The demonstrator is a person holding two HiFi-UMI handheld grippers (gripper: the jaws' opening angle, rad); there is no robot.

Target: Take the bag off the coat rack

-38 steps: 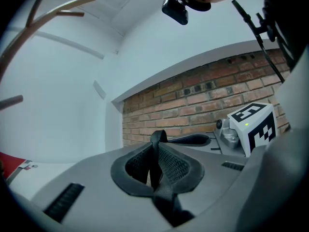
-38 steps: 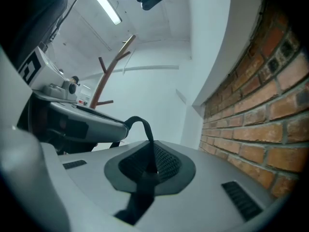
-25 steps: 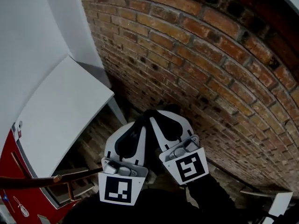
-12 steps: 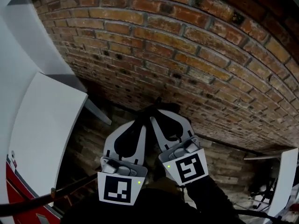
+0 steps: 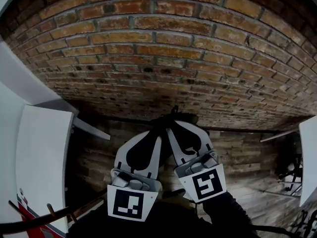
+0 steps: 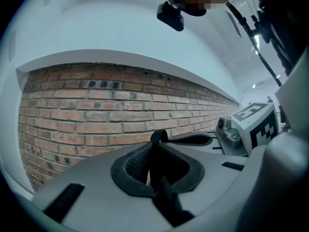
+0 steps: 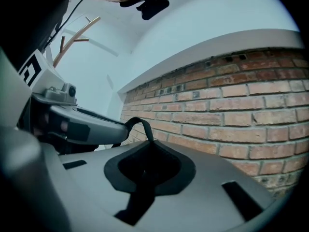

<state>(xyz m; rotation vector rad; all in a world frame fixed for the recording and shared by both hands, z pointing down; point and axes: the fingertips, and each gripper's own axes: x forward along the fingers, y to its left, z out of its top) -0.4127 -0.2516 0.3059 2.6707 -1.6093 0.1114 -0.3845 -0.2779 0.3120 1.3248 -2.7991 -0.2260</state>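
A black bag strap [image 5: 173, 113] pokes up between the tips of my two grippers, which are held side by side and level in front of a brick wall. My left gripper [image 5: 157, 129] is shut on the strap [image 6: 156, 140], which runs down through its dark pads. Just to its right, my right gripper [image 5: 171, 125] is also shut on the strap; a loop of it [image 7: 139, 125] arches over to the left gripper [image 7: 72, 122]. The bag's body is hidden under the grippers and dark sleeves. Wooden coat rack arms [image 5: 54, 216] show at the lower left.
The brick wall [image 5: 158, 58] fills the view ahead. A white tabletop [image 5: 39, 157] lies at the left, a white panel [image 5: 308, 157] at the right edge. Wooden rack branches [image 7: 72, 35] rise behind the right gripper. Plank floor [image 5: 257, 202] shows at lower right.
The view has swung right: the white tabletop and red object have slid toward the left edge, and the brick wall now faces me. Both grippers stay together on the strap.
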